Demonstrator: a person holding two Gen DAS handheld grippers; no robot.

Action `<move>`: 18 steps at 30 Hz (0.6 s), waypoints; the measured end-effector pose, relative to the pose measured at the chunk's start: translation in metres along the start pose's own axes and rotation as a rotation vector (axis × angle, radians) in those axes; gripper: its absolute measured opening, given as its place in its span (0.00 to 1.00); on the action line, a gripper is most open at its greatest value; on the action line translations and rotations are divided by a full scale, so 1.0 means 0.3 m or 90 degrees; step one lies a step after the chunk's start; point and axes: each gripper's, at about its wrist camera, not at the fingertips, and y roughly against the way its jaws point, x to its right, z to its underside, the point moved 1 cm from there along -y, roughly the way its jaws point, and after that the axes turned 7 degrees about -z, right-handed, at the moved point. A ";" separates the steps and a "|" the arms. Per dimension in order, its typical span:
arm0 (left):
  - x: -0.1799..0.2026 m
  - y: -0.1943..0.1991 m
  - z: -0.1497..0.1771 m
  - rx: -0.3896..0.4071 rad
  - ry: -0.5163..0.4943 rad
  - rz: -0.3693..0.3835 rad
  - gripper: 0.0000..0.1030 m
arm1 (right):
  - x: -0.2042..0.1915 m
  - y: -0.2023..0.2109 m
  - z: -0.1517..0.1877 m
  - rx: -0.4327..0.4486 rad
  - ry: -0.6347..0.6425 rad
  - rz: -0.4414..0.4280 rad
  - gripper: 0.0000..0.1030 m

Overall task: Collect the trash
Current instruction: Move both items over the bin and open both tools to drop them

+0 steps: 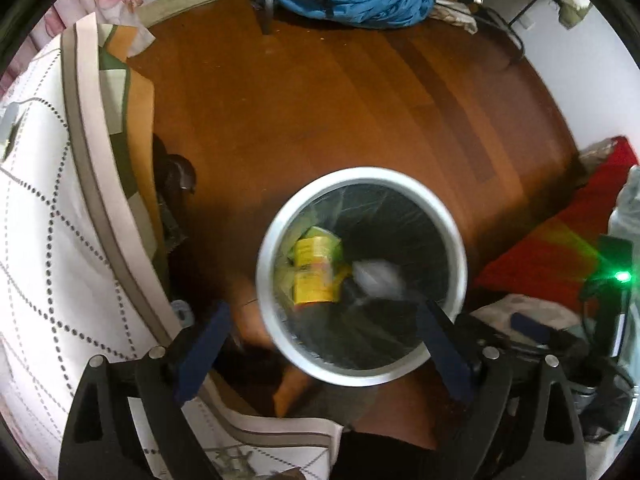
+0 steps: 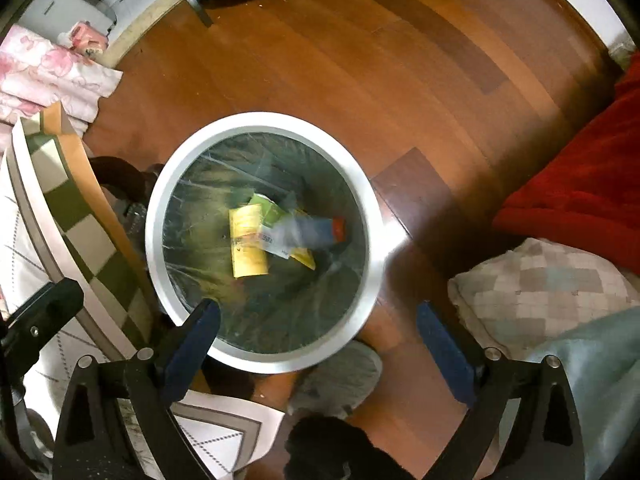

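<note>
— How do the grippers sit?
— Both point down at the floor (image 1: 320, 92); the left gripper (image 1: 326, 344) and right gripper (image 2: 318, 346) have jaws wide apart, empty, above the bin (image 2: 160, 216).
— And the trash?
— Yellow packets (image 2: 248, 240) lie inside it. Bare floor opens beyond the bin; bedding (image 2: 48, 208) crowds its left.
</note>
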 end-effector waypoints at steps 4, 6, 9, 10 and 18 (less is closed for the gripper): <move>0.003 0.000 0.032 0.016 -0.007 -0.038 0.92 | 0.009 0.008 0.032 0.003 0.002 0.022 0.97; 0.005 0.005 0.046 0.022 -0.014 -0.056 0.92 | 0.009 0.018 0.050 0.006 0.006 0.038 0.97; 0.009 0.011 0.040 0.026 -0.015 -0.070 0.92 | 0.009 0.039 0.069 0.008 0.008 0.044 0.97; 0.012 0.020 0.046 0.031 -0.017 -0.075 0.92 | 0.008 0.047 0.075 0.010 0.009 0.045 0.97; 0.017 0.121 0.072 0.070 -0.022 -0.096 0.92 | -0.015 0.168 0.124 0.045 0.013 0.046 0.97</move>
